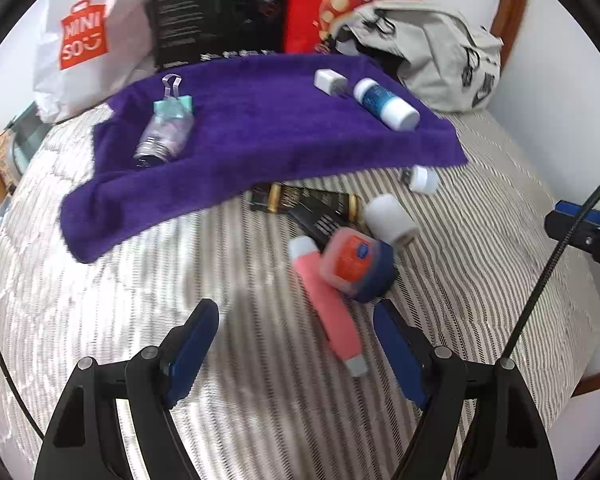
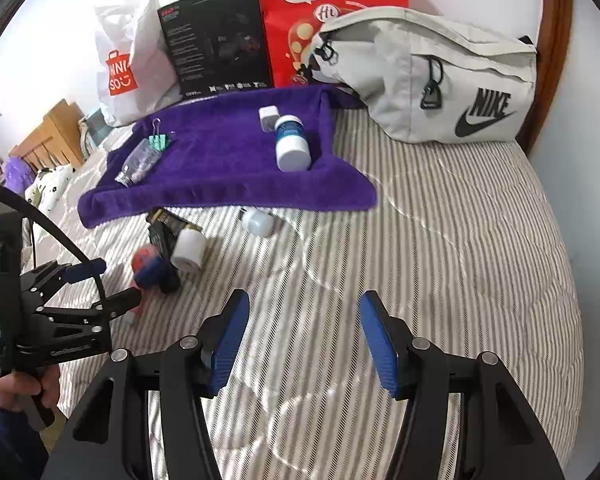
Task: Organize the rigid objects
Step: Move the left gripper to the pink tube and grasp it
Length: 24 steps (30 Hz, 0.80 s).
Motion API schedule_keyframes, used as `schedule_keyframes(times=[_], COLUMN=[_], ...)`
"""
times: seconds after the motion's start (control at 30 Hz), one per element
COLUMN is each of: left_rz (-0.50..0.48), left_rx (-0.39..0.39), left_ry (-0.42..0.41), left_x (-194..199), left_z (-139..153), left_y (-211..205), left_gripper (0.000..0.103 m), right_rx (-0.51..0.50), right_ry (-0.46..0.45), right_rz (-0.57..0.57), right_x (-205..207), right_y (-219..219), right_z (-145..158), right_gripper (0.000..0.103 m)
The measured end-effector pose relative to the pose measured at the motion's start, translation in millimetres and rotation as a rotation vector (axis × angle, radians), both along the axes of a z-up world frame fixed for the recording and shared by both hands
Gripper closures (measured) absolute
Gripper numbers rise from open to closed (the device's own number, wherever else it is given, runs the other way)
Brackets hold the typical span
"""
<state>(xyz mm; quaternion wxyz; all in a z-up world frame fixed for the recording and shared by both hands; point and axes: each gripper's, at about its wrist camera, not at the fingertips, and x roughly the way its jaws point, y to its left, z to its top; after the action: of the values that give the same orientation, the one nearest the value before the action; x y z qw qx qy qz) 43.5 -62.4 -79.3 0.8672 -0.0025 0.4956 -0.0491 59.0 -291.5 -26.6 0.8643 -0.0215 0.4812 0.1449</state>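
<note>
Striped bedding (image 2: 440, 240) carries a purple towel (image 2: 220, 172), where we see, left to right, a clear bottle (image 2: 138, 166) beside a green binder clip (image 2: 160, 143), then a white charger (image 2: 269, 118) touching a blue-and-white bottle (image 2: 291, 146). Below the towel, our left gripper (image 1: 296, 344) hangs open-fingered over a pink tube (image 1: 330, 308) and a red-lidded jar (image 1: 356, 264). Our right gripper (image 2: 304, 340) is spread open above bare bedding.

Both tools share one build: the left gripper (image 1: 296, 336) and the right gripper (image 2: 304, 338) have black angular linkage arms, silver round pivot screws, and blue ribbed pads (image 2: 230, 342) on the fingers. A black cable (image 2: 48, 226) arcs over the left tool. The hand (image 2: 18, 390) on its black handle shows a dark blue sleeve (image 2: 4, 436).
</note>
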Motion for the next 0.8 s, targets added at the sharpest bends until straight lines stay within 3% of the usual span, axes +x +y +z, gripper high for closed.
schedule_keyframes(times=[0.13, 0.3, 0.4, 0.8], left_rz=[0.039, 0.070, 0.035, -0.047], left_rx=[0.083, 0.033, 0.049, 0.062], left_ry=[-0.020, -0.030, -0.031, -0.054], left_x=[0, -1, 3, 8], left_z=[-11, -10, -12, -8], left_y=[1, 26, 22, 6], left_gripper=[0.024, 0.026, 0.028, 0.064], right_rx=[0.000, 0.005, 0.013, 0.015], right_ry=[0.002, 0.002, 0.013, 0.043], right_rz=[-0.023, -0.048, -0.039, 0.030], right_x=[-5, -6, -2, 11], right_y=[-10, -17, -14, 18], right_z=[-2, -5, -9, -24], right_gripper=[0.046, 0.045, 0.045, 0.045])
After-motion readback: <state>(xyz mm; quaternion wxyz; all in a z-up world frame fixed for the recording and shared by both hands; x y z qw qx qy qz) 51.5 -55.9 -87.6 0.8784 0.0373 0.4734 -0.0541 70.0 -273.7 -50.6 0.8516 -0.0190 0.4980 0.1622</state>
